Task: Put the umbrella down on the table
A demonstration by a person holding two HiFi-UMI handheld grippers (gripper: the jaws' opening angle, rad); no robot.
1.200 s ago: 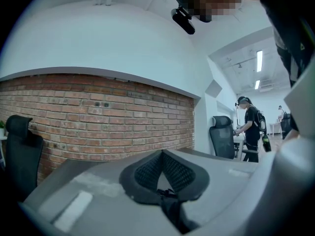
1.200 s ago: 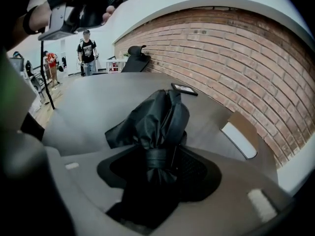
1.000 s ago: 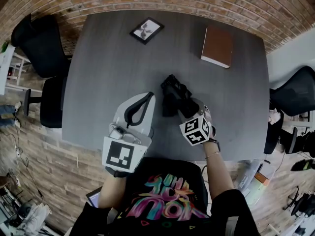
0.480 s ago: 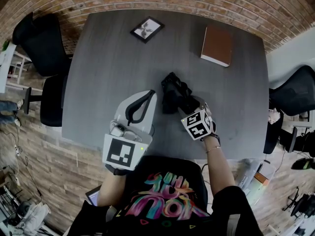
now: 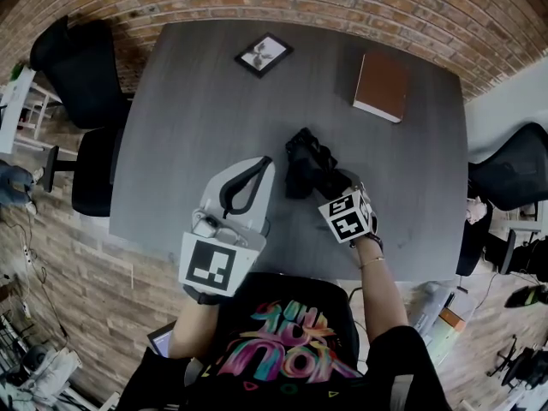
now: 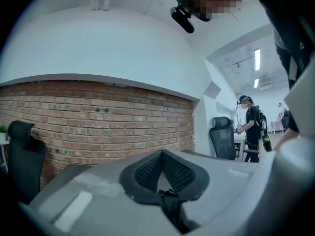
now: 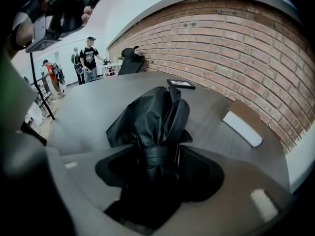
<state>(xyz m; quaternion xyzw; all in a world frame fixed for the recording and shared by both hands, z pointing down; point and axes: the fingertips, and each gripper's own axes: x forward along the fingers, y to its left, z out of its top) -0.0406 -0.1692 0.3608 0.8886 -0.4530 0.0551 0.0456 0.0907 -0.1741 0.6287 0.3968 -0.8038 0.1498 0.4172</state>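
Opening right hand-held gripper (image 5: 328, 181): jaws just spread wide, umbrella (image 5: 301, 157) loose between them.
Umbrella: lying on surface (image 5: 188, 101); placement judged nearly complete.
Idle left hand-held gripper (image 5: 263, 163): jaws together, empty.

The umbrella (image 5: 305, 159) is a black compact one, folded short. Its fabric is loosely bunched and creased, and a strap is wrapped round its narrow part. It lies on the grey surface (image 5: 188, 101), right of the middle and towards the near edge, slanting away to the left. Its strapped end sits between the jaws of the right tool (image 5: 330, 188), which have just been opening; the one pad that shows stands clear of it.
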